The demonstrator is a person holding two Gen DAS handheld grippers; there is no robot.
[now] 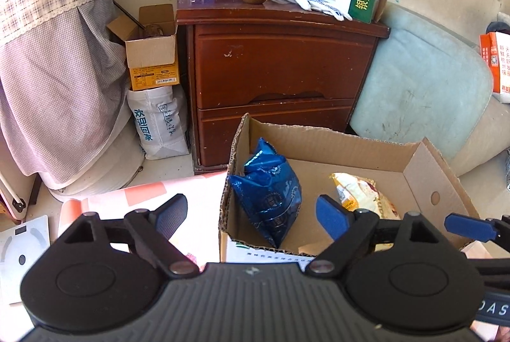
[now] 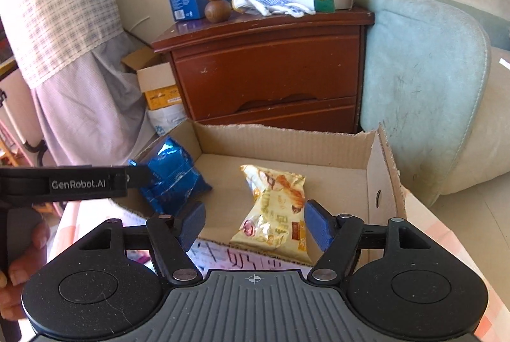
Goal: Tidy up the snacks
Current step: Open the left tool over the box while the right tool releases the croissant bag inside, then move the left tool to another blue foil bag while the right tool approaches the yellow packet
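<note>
Both grippers hang with jaws spread and nothing between them: the left gripper [image 1: 251, 216] and right gripper [image 2: 253, 227] sit over the cardboard box [image 2: 381, 182], where a blue snack bag [image 1: 271, 192] leans at its left wall, well apart from a yellow snack packet [image 2: 274, 211] lying flat.

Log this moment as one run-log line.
left claw: open, empty | right claw: open, empty | blue snack bag and yellow snack bag: in cardboard box
</note>
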